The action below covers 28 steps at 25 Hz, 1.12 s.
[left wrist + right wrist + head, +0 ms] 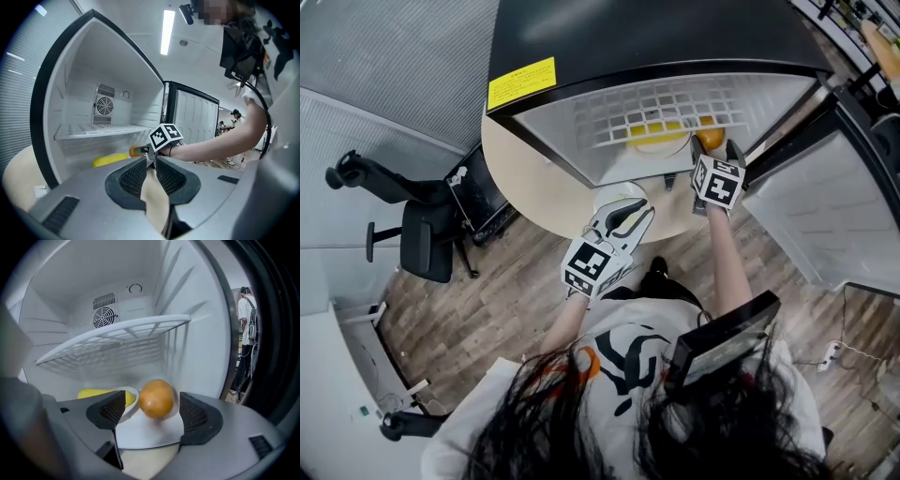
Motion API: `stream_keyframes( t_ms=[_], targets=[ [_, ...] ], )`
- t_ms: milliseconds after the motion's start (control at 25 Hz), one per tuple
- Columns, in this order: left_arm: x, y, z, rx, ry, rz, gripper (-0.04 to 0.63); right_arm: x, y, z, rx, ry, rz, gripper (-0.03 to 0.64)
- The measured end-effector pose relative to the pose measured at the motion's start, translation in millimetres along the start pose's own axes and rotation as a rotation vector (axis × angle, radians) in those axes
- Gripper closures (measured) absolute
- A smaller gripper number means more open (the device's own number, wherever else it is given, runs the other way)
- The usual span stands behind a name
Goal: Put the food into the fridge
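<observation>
An orange [156, 398] lies between the jaws of my right gripper [152, 414], just inside the fridge [581, 37] on its white floor. The jaws stand wide, and neither pad [193, 414] touches the slightly blurred fruit. A yellow food item [98, 394] rests on a small white plate [130, 395] to the orange's left. In the head view the right gripper [713, 150] reaches under the wire shelf [661, 111], with the orange [710, 138] at its tips. My left gripper [151, 161] hangs back over the table with its jaws closed and nothing in them.
The black fridge stands on a round beige table [534, 192], and its door [834, 216] is swung open to the right. A white dish [617, 195] sits on the table by the left gripper [630, 217]. An office chair [422, 239] is at the left.
</observation>
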<state>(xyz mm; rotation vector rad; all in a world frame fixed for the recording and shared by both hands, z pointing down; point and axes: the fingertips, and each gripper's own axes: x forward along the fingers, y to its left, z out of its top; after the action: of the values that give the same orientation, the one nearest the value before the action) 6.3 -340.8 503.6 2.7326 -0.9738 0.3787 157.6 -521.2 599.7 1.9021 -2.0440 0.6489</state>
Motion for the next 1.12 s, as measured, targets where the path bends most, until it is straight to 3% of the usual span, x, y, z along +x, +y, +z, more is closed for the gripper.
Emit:
stream_keyframes(
  t_ms=[240,600,880,960,1120],
  targets=[
    [-10.3,-4.6,1.2,0.004,-0.011,0.004,0.532,-40.0,3.6,6.4,0.024,-0.044,0.000,0.265],
    [-36.9,-9.0,-0.1,0.002,-0.041,0.033,0.532,-112.9,43.2,8.0,0.088,-0.112,0.167,0.267],
    [-65.0,-24.6,-4.4,0.010,-0.058,0.035,0.532,-164.8,80.8,-5.0,0.135,-0.085,0.273,0.275],
    [-74.6,-29.6,-4.9,0.017,-0.064,0.035,0.532,-178.4,88.2,-10.9,0.136,-0.085,0.273,0.312],
    [-99.0,-41.0,-7.9,0.022,-0.081,0.040,0.532,-205.9,100.3,-25.2,0.139,-0.093,0.253,0.465]
  ],
)
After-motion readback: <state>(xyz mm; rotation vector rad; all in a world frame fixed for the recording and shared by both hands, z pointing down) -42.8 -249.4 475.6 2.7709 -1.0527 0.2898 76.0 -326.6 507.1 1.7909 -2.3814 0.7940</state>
